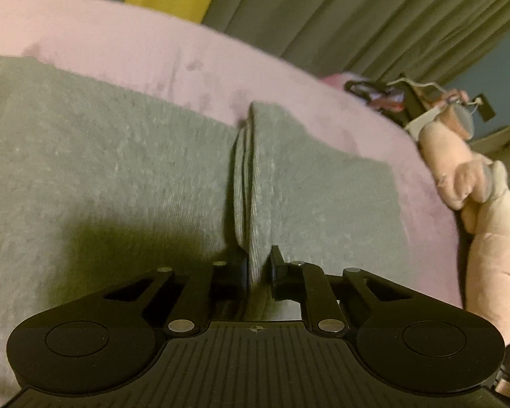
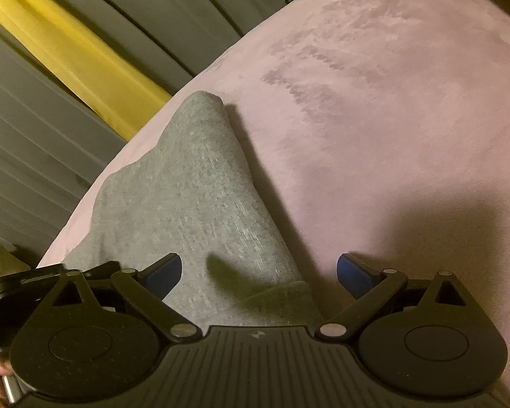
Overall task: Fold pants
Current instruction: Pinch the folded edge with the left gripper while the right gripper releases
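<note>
Left tongs (image 1: 258, 268) pinch the grey pants (image 1: 119, 170) (right tongs (image 2: 258, 272) gape), so carry the fold squarely toward the bed (image 2: 391, 102) edge.

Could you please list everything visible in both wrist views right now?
pants: one, grey, spread on the bed, a ridge pinched up.
bed cover: one, pink, under the pants.
curtains: grey with a yellow strip, behind the bed.
plush toy: one, pale pink, at the bed's edge.
left gripper: black, fingers shut on the pants.
right gripper: black, fingers blue-padded, open over the pants.
</note>
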